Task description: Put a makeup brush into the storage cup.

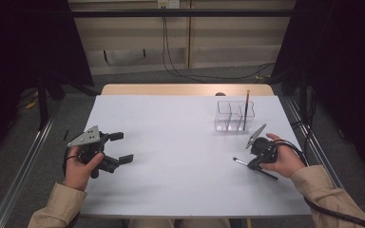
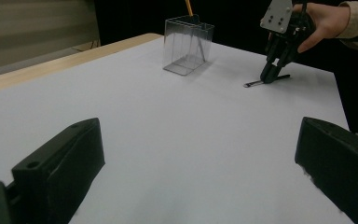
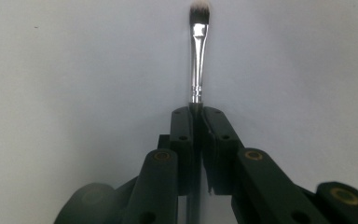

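A thin makeup brush (image 3: 198,51) with a silver ferrule and pale bristles lies on the white table (image 1: 171,180). My right gripper (image 3: 195,109) is shut on its dark handle just behind the ferrule. In the high view this right gripper (image 1: 252,165) points down at the table's right side, with the brush (image 1: 240,162) flat under it. My left gripper (image 1: 125,147) rests at the table's left side with its jaws wide open and nothing between them. The left gripper view shows the left gripper (image 2: 198,135) aimed across the table at the right gripper (image 2: 268,79) and the brush (image 2: 254,84).
A clear plastic organiser (image 1: 228,116) with compartments stands at the back right, holding one upright dark stick with an orange end (image 1: 246,107). The organiser (image 2: 186,46) is just beyond the right hand. A wooden strip (image 1: 185,89) runs along the table's far edge.
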`<action>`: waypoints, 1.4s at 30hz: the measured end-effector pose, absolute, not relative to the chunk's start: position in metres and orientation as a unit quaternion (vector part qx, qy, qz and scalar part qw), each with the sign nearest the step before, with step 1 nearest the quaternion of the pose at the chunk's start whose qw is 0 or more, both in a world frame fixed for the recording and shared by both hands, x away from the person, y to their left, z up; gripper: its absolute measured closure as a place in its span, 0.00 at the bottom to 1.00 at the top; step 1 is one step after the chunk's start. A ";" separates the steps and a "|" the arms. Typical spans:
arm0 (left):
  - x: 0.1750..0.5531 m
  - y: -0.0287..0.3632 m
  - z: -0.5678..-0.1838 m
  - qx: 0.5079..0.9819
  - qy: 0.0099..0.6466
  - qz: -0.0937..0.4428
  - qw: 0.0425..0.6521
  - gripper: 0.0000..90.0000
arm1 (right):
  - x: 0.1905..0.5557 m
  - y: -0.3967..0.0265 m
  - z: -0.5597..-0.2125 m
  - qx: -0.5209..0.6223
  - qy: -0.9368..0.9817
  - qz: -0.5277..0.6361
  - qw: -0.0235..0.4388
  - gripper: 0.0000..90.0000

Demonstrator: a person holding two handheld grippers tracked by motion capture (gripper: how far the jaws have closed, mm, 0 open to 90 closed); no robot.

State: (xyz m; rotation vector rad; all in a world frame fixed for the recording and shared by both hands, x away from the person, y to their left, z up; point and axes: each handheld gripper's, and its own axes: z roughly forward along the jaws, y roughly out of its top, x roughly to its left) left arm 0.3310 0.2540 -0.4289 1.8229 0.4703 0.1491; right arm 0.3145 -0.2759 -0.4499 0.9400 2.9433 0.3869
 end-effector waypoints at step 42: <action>0.329 0.256 -0.430 0.785 0.206 0.067 0.581 0.01 | 0.320 -0.268 -0.449 0.306 0.948 0.090 0.009 0.92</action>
